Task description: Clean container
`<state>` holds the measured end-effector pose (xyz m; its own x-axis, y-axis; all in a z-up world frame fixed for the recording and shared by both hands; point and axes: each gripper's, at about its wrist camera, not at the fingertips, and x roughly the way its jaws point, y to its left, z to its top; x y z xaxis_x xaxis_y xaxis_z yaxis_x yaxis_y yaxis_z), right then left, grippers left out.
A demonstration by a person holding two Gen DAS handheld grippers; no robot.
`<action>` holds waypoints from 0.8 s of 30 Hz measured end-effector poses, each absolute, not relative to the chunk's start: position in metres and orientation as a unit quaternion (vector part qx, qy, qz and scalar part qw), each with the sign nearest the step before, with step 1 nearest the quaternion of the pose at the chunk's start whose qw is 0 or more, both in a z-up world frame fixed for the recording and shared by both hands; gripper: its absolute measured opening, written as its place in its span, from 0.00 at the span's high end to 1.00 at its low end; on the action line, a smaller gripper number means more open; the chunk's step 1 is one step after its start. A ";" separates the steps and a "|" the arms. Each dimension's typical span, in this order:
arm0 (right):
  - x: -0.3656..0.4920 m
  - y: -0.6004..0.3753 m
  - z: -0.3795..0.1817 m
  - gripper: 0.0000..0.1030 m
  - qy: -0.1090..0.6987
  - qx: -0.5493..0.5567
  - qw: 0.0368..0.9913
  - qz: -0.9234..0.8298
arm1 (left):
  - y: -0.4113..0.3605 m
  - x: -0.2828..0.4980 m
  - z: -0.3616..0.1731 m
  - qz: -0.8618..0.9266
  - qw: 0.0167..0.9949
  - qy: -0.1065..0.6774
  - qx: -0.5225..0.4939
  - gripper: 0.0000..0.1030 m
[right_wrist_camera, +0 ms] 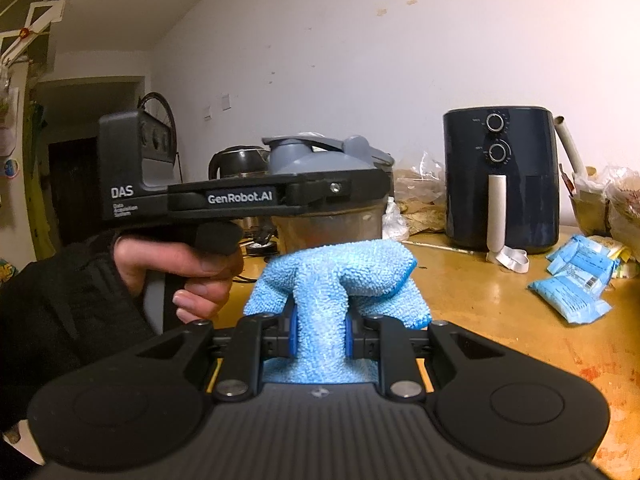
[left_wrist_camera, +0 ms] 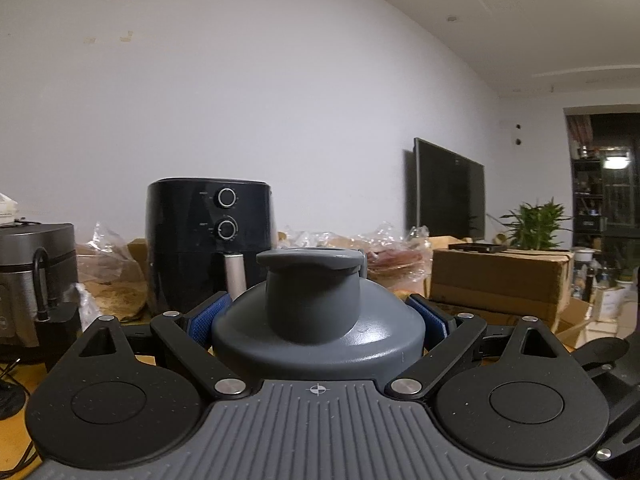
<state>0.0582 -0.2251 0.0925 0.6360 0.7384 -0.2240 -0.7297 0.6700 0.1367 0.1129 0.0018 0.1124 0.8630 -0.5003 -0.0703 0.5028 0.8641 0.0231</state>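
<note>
The container [left_wrist_camera: 312, 280] is a bottle with a grey flip-cap lid. In the left wrist view it fills the space between the blue pads [left_wrist_camera: 212, 314], and my left gripper [left_wrist_camera: 320, 320] is shut on it just below the lid. The right wrist view shows that same left gripper [right_wrist_camera: 340, 192] from the side, held by a hand [right_wrist_camera: 192, 268], clamping the container [right_wrist_camera: 320, 160], whose cloudy clear body hangs below. My right gripper [right_wrist_camera: 320, 336] is shut on a light blue microfibre cloth [right_wrist_camera: 344, 272]. The cloth bunches up just in front of the container's body; whether they touch I cannot tell.
A dark air fryer [right_wrist_camera: 500, 176] stands at the back of the wooden table [right_wrist_camera: 500, 320], with blue packets [right_wrist_camera: 576, 280] to its right. A kettle [right_wrist_camera: 236, 162] sits behind the container. A rice cooker [left_wrist_camera: 32, 280], plastic bags and a cardboard box [left_wrist_camera: 500, 280] crowd the far side.
</note>
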 end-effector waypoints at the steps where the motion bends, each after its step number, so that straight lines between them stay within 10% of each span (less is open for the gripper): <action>1: 0.058 -0.225 0.093 0.82 0.131 0.015 0.904 0.407 | 0.002 0.113 0.112 -0.261 0.965 0.031 0.020 0.08; 24: 0.063 -0.212 0.110 0.81 0.113 -0.006 0.908 0.404 | 0.008 0.121 0.114 -0.307 0.951 0.037 0.024 0.08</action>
